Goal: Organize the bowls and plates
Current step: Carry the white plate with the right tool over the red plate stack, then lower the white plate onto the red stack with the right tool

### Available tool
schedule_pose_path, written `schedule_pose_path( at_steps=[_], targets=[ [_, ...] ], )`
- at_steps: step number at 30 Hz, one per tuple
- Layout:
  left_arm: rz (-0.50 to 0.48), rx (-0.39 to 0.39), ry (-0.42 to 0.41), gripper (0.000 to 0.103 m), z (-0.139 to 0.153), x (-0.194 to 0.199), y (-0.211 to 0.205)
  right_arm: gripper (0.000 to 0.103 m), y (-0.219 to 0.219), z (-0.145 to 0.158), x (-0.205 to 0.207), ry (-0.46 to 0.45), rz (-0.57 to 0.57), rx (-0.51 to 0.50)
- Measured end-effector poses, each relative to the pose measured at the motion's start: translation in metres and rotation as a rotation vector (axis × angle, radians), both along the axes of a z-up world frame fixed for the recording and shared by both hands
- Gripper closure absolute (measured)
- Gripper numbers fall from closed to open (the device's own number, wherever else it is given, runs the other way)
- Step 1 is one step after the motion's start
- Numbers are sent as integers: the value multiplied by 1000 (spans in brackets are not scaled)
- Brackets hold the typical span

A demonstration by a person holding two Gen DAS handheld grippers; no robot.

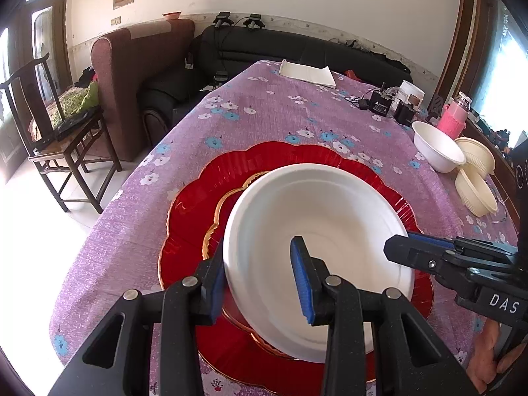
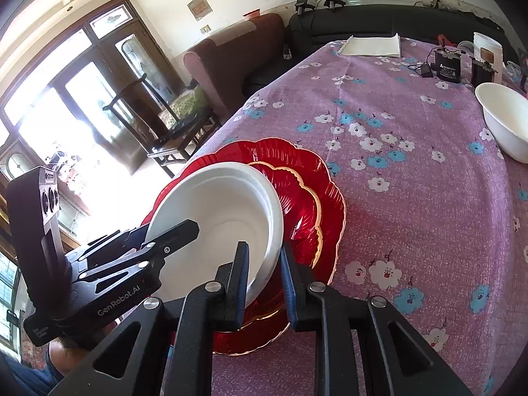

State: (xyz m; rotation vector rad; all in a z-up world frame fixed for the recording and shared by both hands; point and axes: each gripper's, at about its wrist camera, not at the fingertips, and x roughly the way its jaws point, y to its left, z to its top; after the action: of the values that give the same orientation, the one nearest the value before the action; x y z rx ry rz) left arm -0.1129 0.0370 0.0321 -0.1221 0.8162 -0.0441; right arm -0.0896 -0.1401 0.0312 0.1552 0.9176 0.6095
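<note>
Both grippers, left [image 1: 260, 277] & right [image 2: 264, 283], straddle the rim of a wide white paper bowl [image 1: 316, 241] over stacked scalloped red plates [image 1: 198, 204], fingers apart, not clamped. Best approach, prob.: settle bowl centred on the smaller plate w/ even release, then back fingers straight off the rim.

Both pictures are lit by strong daylight. In the right wrist view the windows [image 2: 62, 105] are blown out to white, and the floor [image 1: 29, 231] in the left wrist view is overexposed too. Glare is seen on the red plate [image 2: 307, 204]. Straight lines are bent by the fisheye lens, and the corners are darkened. The centre is kept sharp.
</note>
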Motion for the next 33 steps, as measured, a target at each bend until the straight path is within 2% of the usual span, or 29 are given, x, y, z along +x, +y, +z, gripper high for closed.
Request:
schedule_pose_path(
  at_steps=[33],
  targets=[
    [8,13,9,67,-4,9,1,80,6,-4,6,-21,-5,-44]
  ],
)
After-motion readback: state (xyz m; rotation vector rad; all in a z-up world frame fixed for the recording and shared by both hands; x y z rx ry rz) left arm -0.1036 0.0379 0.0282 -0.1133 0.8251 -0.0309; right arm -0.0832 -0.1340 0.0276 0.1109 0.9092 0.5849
